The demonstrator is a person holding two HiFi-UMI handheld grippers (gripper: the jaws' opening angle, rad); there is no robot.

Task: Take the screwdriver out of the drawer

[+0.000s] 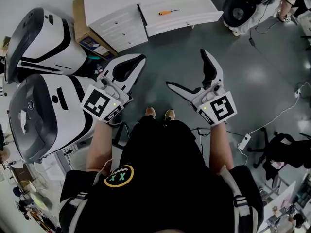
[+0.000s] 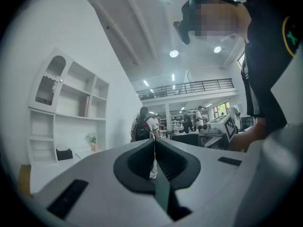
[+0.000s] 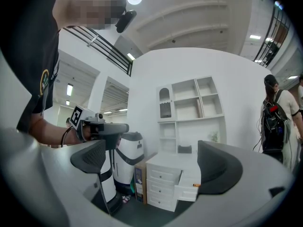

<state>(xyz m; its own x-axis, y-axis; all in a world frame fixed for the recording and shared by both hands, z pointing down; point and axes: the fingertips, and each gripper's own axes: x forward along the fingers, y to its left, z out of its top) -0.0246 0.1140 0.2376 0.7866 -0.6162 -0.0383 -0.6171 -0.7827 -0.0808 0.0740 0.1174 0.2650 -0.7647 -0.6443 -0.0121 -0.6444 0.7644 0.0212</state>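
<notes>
- My left gripper (image 1: 137, 62) is clenched: in the left gripper view (image 2: 155, 148) its 2 dark pads meet along 1 line, with nothing caught between them.
- My right gripper (image 1: 190, 73) is released. The right gripper view (image 3: 156, 163) shows its 2 jaws spread wide and empty.
- I hold both grippers low in front of my body, above the grey floor (image 1: 252, 81), left and right of my feet.
- The orange-handled screwdriver (image 1: 168, 12) lies flat in the open white drawer (image 1: 199, 8), far from me and well apart from both grippers. Its handle points left and its thin shaft points right.
- The right gripper view catches only an orange speck of the screwdriver (image 3: 195, 185) at the drawer (image 3: 187, 190), past the right jaw's edge.
- That drawer stands pulled out from the white chest of drawers (image 1: 119, 21) at the far side.
- A brown cardboard box (image 1: 79, 18) sits just beside the chest on its left.
- 2 white-and-black rounded machines (image 1: 46, 106) stand on the near left.
</notes>
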